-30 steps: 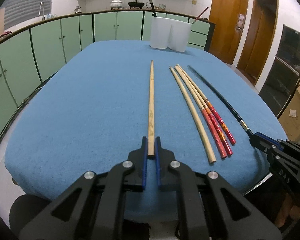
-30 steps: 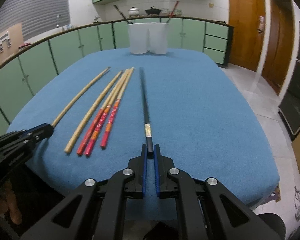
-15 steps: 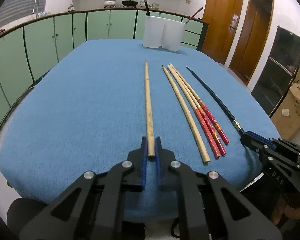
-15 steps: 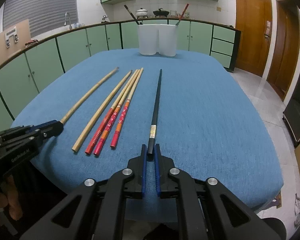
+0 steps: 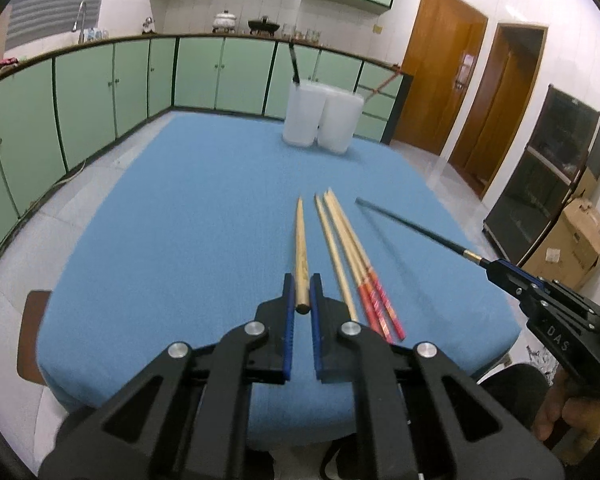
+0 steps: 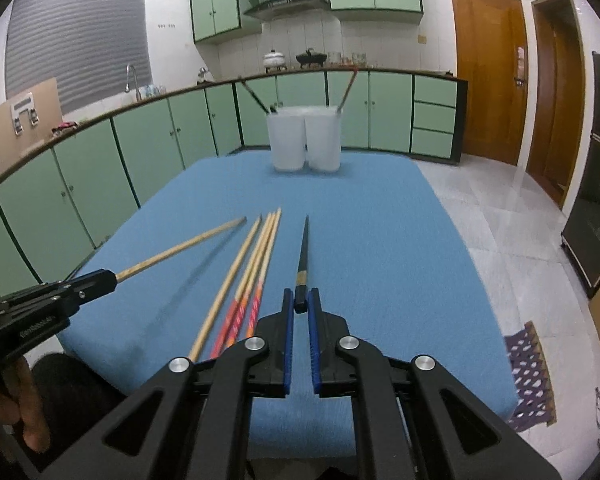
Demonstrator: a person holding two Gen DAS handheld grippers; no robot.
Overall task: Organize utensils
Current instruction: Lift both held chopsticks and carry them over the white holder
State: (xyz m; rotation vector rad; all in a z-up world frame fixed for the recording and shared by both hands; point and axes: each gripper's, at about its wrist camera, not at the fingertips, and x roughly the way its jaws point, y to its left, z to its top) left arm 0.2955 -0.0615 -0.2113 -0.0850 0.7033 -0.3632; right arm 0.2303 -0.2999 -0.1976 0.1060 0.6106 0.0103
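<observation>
The left gripper point(image 5: 302, 294) pinches the near end of a plain wooden chopstick point(image 5: 301, 236) between its fingers, its tip raised off the blue counter point(image 5: 172, 216). The right gripper point(image 6: 299, 304) pinches the butt of a black chopstick point(image 6: 303, 256), likewise lifted. Between them, lying on the counter, are one plain chopstick point(image 5: 334, 248) and two red-handled chopsticks point(image 5: 374, 300). At the far end stand two white holders point(image 6: 304, 142), side by side, each with a chopstick inside.
</observation>
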